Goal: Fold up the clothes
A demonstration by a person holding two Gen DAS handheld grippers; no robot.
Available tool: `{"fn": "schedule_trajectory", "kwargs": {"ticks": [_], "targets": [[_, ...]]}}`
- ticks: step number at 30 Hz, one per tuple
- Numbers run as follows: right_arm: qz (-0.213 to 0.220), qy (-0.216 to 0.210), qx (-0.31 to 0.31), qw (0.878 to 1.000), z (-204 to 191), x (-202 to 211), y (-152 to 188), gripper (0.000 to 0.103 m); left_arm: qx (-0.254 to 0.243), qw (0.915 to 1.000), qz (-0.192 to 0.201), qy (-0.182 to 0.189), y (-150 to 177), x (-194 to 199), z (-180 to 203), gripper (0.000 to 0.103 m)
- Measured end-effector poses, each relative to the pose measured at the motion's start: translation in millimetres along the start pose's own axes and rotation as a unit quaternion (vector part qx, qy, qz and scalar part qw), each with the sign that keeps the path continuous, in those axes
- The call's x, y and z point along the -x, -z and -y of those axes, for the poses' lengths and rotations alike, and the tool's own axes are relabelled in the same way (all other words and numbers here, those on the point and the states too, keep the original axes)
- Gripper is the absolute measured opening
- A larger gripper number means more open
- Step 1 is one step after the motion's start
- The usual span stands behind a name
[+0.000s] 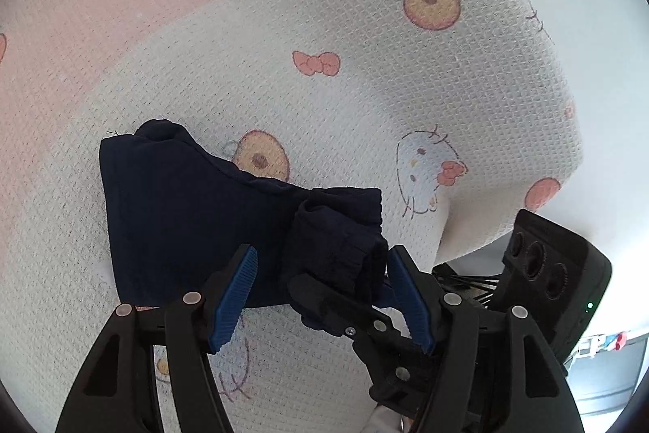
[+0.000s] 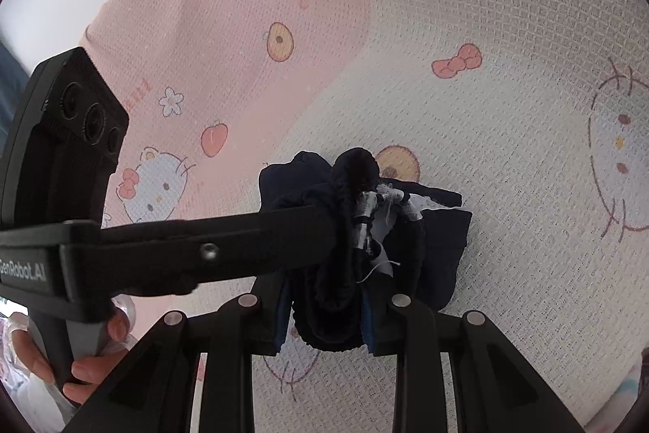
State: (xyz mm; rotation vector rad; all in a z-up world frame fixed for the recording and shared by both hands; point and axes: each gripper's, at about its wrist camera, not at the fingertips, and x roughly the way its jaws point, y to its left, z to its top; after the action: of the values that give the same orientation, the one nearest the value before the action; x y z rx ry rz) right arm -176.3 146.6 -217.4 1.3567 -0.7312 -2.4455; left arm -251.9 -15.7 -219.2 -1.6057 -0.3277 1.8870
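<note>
Covering the whole surface, a pink and white waffle-weave sheet printed with cartoon cats, bows and apples [image 1: 365, 76] bears a small dark navy fabric garment [image 1: 174, 214], lying partly folded with its bunched, elasticated end raised. The left gripper [image 1: 324, 295] stands with jaws apart astride that bunch, pads not pressing, while the right gripper [image 2: 324, 315] is clamped on the thick roll; if the right lets go early, the springy roll will likely unfurl and spoil the fold
</note>
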Motion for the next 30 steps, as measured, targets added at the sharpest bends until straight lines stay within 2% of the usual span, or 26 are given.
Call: {"fn": "schedule_trajectory", "kwargs": {"ticks": [3, 7, 9, 10, 12, 13, 15, 20, 24, 28, 30], "targets": [[-0.002, -0.008, -0.004, 1.0, 0, -1, -1, 0.028, 0.016, 0.9998, -0.01, 0.005, -2, -7, -2, 0.064], [-0.005, -0.005, 0.004, 1.0, -2, -3, -1, 0.029, 0.009, 0.9998, -0.008, -0.018, -2, -14, 1, 0.063], [-0.013, -0.003, 0.008, 1.0, -3, -4, -2, 0.035, -0.011, 0.9993, 0.005, -0.034, 1, -14, 5, 0.051], [-0.017, -0.004, 0.007, 1.0, -2, -5, -1, 0.038, -0.017, 0.999, 0.009, -0.039, 2, -14, 7, 0.04], [-0.023, -0.002, 0.006, 1.0, -2, -5, -1, 0.05, -0.024, 0.9983, 0.012, -0.052, 4, -15, 8, 0.031], [-0.025, -0.001, 0.007, 1.0, -2, -4, -1, 0.053, -0.025, 0.9977, 0.012, -0.061, 3, -17, 7, 0.029], [-0.023, -0.002, 0.012, 1.0, -1, 1, -1, 0.057, -0.019, 0.9971, 0.01, -0.073, 2, -19, 4, 0.029], [-0.007, -0.004, 0.006, 1.0, 14, 28, -3, 0.064, 0.002, 0.9982, 0.014, -0.059, 0, -14, -5, 0.028], [0.015, -0.02, -0.062, 0.998, 47, 46, -9, 0.064, 0.005, 0.9985, 0.01, -0.054, 0, -12, -7, 0.028], [0.044, -0.066, -0.165, 0.983, 81, 52, -10, 0.064, 0.001, 0.9987, 0.011, -0.05, 3, -11, -5, 0.028], [0.037, -0.082, -0.191, 0.978, 88, 45, -11, 0.064, 0.003, 0.9988, 0.013, -0.047, 3, -12, -4, 0.028]]}}
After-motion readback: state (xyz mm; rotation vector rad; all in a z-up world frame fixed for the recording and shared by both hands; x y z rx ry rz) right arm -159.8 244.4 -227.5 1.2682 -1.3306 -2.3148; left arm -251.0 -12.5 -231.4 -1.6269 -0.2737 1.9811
